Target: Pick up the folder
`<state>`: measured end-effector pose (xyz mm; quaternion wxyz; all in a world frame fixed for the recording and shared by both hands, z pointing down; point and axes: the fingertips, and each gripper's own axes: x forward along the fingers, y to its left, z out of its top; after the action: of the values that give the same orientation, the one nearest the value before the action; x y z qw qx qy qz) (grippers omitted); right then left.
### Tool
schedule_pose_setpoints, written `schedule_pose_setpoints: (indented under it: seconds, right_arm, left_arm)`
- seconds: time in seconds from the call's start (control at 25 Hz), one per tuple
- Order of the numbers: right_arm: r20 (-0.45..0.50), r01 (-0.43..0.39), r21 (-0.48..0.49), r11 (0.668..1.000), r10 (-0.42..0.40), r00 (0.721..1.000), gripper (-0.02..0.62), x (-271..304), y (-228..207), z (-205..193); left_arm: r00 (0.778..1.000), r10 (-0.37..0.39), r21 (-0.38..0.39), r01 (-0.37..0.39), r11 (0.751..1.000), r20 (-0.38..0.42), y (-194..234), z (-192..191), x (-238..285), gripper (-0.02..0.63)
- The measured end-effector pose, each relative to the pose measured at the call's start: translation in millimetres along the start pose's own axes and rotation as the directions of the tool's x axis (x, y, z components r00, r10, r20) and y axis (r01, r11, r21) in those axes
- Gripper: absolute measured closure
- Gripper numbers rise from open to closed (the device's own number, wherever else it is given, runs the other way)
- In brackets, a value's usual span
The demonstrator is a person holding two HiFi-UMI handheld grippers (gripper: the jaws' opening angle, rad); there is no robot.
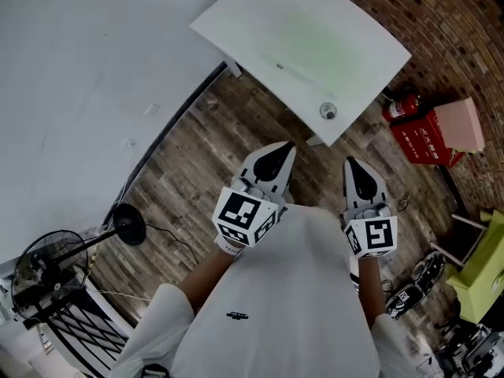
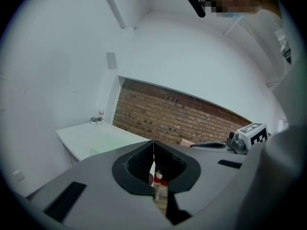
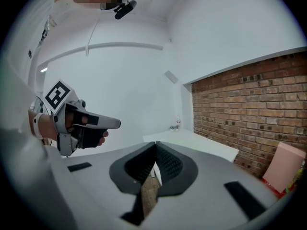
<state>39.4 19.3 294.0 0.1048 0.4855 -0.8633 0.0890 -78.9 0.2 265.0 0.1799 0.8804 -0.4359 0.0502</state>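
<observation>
At far left a black floor fan point(image 1: 47, 270) stands on the wooden plank floor point(image 1: 197, 172), clear of the work. The left gripper point(image 1: 287, 146) is held out in front of the person's white shirt point(image 1: 291, 290), its jaws pressed together with nothing between them. Ahead of both grippers is the white rectangular table point(image 1: 236, 22). The faint pale green flat patch point(image 1: 311, 42) on its top is probably the folder, though it is too washed out to be sure. A small round item point(image 1: 327, 111) sits at the table's near corner. The right gripper point(image 1: 350, 165) is level with the left one, jaws likewise closed and empty. A red fire extinguisher point(image 1: 400, 107) lies by the brick wall point(image 1: 441, 22).

This looks like the approach: neither gripper is over the table. Next, close in, spread a pair of jaws, and bring them to the folder's edge.
</observation>
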Motion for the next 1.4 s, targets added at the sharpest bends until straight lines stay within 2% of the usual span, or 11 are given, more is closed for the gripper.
schedule_pose_setpoints:
  seconds: [0.2, 0.52, 0.8, 1.04, 1.16, 1.24, 1.4]
  right_arm:
    - [0.001, -0.017, -0.020, 1.000, 0.017, 1.000, 0.588, 31, -14, 12]
    - [-0.004, -0.067, 0.002, 0.998, 0.067, 0.998, 0.588, 69, -49, 13]
    - [-0.010, -0.097, 0.009, 0.995, 0.097, 0.995, 0.588, 97, -88, 22]
    - [-0.034, -0.098, 0.033, 0.995, 0.099, 0.995, 0.588, 122, -111, 23]
    - [-0.040, -0.093, 0.042, 0.995, 0.094, 0.995, 0.588, 134, -122, 22]
    - [-0.047, -0.088, 0.053, 0.995, 0.090, 0.995, 0.573, 142, -129, 20]
    - [-0.069, -0.078, 0.094, 0.993, 0.085, 0.994, 0.501, 157, -143, 9]
  left_arm:
    - [1.000, 0.023, -0.007, -0.023, 1.000, 0.009, 23, 12, 19, 0.586]
    - [0.997, 0.080, -0.004, -0.080, 0.997, -0.001, 46, 19, 55, 0.586]
    - [0.994, 0.112, -0.016, -0.112, 0.994, -0.012, 53, 30, 96, 0.586]
    - [0.990, 0.142, -0.017, -0.142, 0.990, -0.017, 72, 44, 125, 0.586]
    - [0.991, 0.129, -0.014, -0.130, 0.991, -0.027, 79, 45, 141, 0.586]
    - [0.993, 0.108, -0.010, -0.108, 0.994, -0.044, 82, 42, 152, 0.584]
    - [0.993, 0.084, -0.022, -0.086, 0.996, -0.081, 90, 36, 173, 0.584]
